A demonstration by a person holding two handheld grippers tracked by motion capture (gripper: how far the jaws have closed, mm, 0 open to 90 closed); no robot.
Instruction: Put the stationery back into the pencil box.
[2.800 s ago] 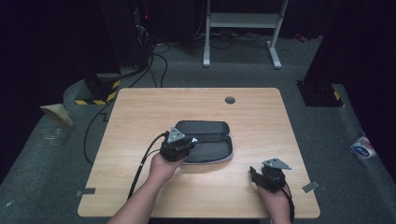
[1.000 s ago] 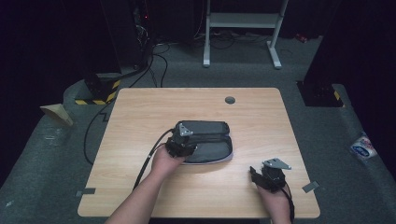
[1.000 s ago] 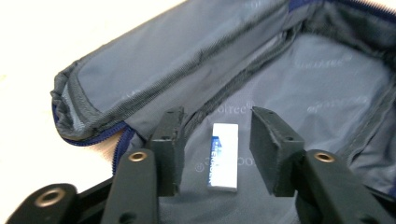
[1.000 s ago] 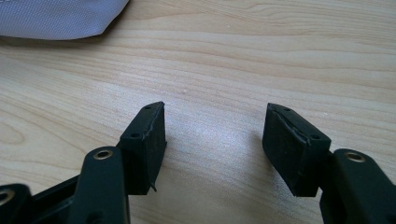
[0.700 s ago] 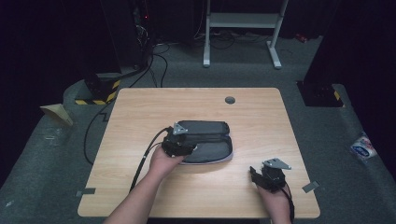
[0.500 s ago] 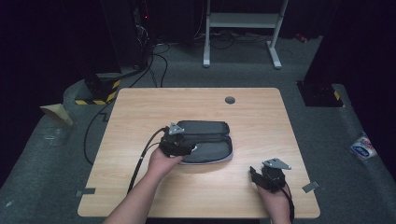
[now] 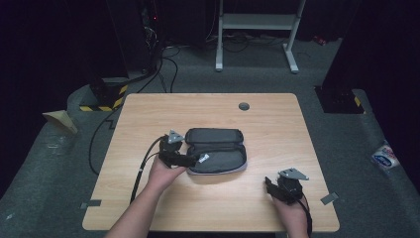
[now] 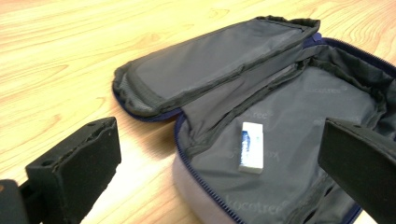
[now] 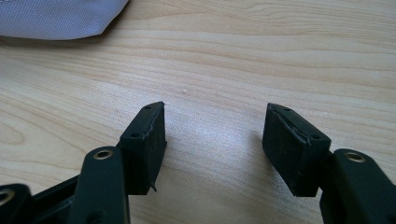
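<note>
a dark zip pouch point(image 7: 216, 150) lies unzipped and spread flat near the middle of the worktop point(image 7: 277, 124). the left gripper point(image 8: 219, 172) sits at the pouch's left end, fingers point(image 8: 77, 168) set wide, one over bare wood, the other over the lining. between them, inside the nearer half of the pouch, lies a small white eraser point(image 8: 251, 147) with blue print, touching neither finger. the far half lies flat beside it. the right gripper point(image 9: 214, 144) rests well apart at the worktop's near right, fingers wide, nothing between them.
</note>
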